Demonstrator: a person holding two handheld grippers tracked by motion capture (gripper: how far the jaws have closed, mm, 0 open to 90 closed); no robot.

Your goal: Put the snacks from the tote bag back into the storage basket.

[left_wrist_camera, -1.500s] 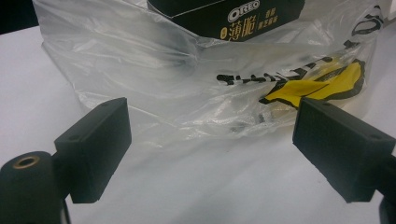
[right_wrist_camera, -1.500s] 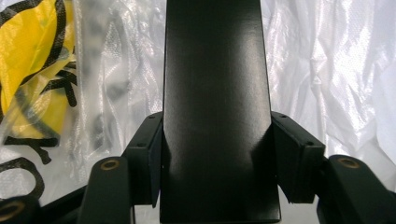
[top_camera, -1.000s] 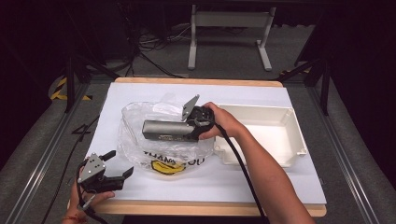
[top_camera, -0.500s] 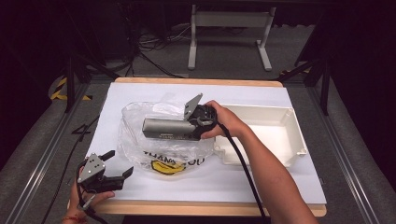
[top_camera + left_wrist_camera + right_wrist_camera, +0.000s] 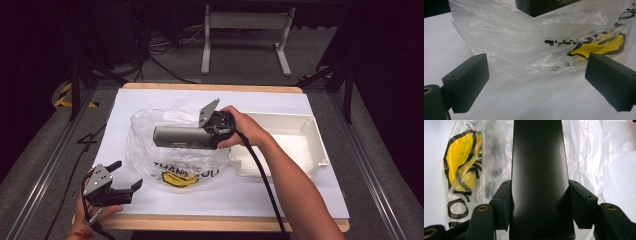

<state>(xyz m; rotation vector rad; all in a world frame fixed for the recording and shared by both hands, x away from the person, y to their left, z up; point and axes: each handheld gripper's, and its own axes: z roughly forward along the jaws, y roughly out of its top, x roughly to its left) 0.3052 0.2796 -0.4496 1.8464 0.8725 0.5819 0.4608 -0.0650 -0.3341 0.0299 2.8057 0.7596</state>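
The long dark box (image 5: 181, 137) hangs level over the clear plastic bag (image 5: 170, 155), clamped at one end in your right gripper (image 5: 212, 134); it sits where it did a second ago, so no progress into the bag. Your left gripper (image 5: 122, 176) waits wide open, near the bag's edge. The white tray (image 5: 300, 150) lies beside.

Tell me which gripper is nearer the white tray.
Right. The right gripper, clamping a dark box, sits just left of the white tray; the left gripper waits open at the table's near-left corner.
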